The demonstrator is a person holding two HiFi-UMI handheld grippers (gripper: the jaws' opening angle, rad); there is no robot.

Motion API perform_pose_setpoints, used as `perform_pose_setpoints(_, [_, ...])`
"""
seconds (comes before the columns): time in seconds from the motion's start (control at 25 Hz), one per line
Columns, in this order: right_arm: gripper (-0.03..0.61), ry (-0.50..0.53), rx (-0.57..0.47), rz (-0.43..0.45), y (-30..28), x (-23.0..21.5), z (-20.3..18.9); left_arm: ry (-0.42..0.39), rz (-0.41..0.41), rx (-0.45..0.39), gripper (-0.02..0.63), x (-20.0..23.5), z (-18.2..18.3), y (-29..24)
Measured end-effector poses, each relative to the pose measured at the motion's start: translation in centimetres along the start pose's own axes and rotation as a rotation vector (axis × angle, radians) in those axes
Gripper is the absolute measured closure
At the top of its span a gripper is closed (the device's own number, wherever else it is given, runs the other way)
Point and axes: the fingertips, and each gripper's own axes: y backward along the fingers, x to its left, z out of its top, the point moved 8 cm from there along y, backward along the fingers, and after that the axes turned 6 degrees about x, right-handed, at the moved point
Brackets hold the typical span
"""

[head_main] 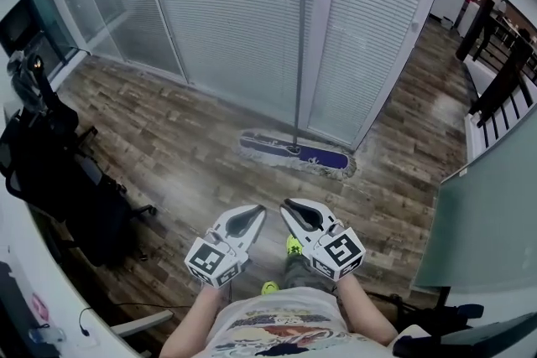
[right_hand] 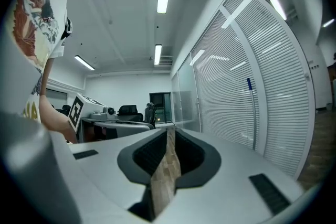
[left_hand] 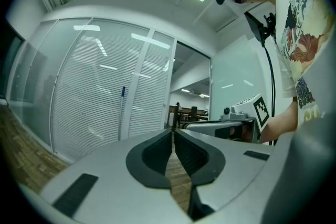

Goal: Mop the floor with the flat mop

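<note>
Mop (head_main: pixel 299 54): well ahead of both tools, handle upright against the frame between the blinded glass panels (head_main: pixel 226 12). Likely parked there so it stands by itself with the handle free to take.
Mop head (head_main: pixel 294 153): flat on the wood floor (head_main: pixel 168 138) at the foot of the glass, blue pad with a pale fringe.
Left gripper (head_main: pixel 261 210): jaws closed together with nothing between them. Held level in front of the body, aimed toward the mop and not touching it.
Right gripper (head_main: pixel 286 204): closed and empty too, just beside the left one, the two tips angled toward each other.
Reason for the pose: seemingly carried ready on the way to the mop. Needs open jaws before any hold on the handle.
Hidden: mop head blocked by the tool bodies in both gripper views, only the thin handle showing there.
Hard to make out: whether the handle truly rests on the frame; dark chair (head_main: pixel 75 197) at the left.
Cut off: legs, apart from green shoes (head_main: pixel 293 245).
</note>
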Motion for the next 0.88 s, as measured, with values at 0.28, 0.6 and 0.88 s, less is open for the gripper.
perform_pose_setpoints(0.28, [0.535, -0.039, -0.017, 0.025, -3.1, -10.1, 1.4, -0.034, 0.032, 0.058, 0.591, 4.7, 2.1, -8.7])
perform_pose_setpoints(0.6, [0.535, -0.059, -0.032, 0.058, -6.2, -21.6, 3.7, -0.030, 0.054, 0.067, 0.591, 9.4, 5.5, -19.4])
perform_pose_setpoints(0.88, [0.535, -0.079, -0.020, 0.034, -7.1, -28.7, 3.1, -0.041, 0.063, 0.083, 0.591, 11.3, 6.1, -25.8])
